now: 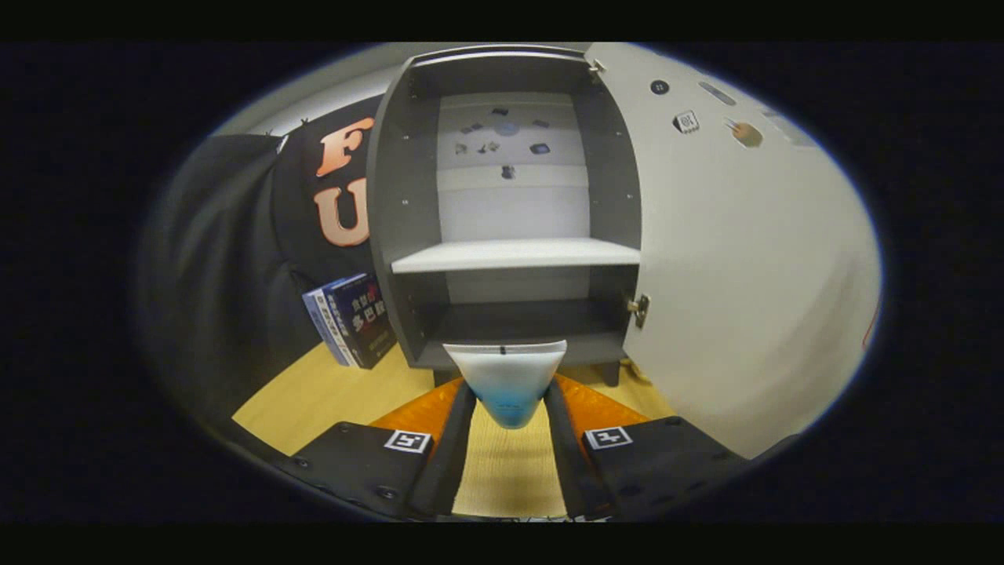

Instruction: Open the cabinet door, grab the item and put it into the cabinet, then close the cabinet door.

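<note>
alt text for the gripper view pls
The claw is shut on a cup, held just in front of the cabinet, whose door stands open beside it. Books lean against its other side.

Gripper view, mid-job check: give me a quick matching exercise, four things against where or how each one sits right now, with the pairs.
Things:
1. cabinet door
2. white-and-blue item
3. books
4. white shelf

Places or states:
A. leaning beside the cabinet, on the side away from the door
B. held between the fingers of the gripper
C. swung wide open
D. fixed across the cabinet's middle, nothing resting on it

Pairs: 1-C, 2-B, 3-A, 4-D
</note>
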